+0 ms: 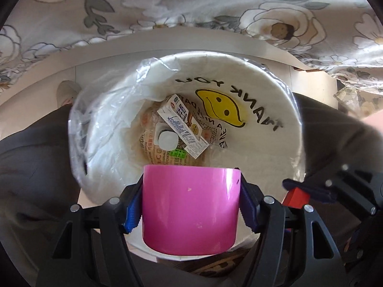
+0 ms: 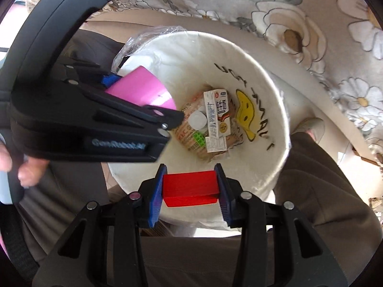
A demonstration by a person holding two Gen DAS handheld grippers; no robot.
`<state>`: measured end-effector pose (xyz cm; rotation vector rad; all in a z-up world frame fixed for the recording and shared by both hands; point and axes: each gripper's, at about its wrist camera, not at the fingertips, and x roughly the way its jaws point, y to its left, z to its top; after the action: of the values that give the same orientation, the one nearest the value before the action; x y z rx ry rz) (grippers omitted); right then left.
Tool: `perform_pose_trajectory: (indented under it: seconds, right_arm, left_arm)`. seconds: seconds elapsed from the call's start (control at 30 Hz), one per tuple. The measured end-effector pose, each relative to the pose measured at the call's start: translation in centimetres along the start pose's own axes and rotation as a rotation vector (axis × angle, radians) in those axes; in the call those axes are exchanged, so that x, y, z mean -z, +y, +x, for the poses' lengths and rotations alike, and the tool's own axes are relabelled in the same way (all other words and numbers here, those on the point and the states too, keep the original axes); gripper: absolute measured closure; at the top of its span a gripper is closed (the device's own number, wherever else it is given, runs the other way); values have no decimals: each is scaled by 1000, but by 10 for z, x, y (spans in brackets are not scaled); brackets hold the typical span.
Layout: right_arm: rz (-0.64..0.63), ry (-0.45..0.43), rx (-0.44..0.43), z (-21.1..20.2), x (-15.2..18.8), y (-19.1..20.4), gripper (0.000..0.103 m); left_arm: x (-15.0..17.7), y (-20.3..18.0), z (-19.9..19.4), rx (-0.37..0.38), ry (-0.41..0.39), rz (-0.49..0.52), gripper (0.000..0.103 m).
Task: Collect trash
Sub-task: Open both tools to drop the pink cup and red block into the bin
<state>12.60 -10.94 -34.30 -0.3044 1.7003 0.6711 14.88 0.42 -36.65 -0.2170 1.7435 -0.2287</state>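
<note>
Left wrist view shows the left gripper [image 1: 190, 205] clamping a stiff, slick pink cup [image 1: 190, 211] by its sides, the right gripper [image 2: 189, 189] pinching a hard red block [image 2: 190, 187].

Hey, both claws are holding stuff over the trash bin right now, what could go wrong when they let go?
1. The red block in the right claw hangs near the bin's near rim, so it might clip the rim or fall outside.
2. The left claw and its pink cup sit close to the right claw; the two could bump.
3. The loose liner bunches at one side and may slip in.
</note>
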Motion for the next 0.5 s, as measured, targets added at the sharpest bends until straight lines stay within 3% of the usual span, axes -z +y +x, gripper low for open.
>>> perform_pose_trajectory:
  seconds: [0.5]
  right_arm:
    - [137,135,-9,50,-20,-15,60]
  left_arm:
    - [-12,6,29,-15,50,-38,34]
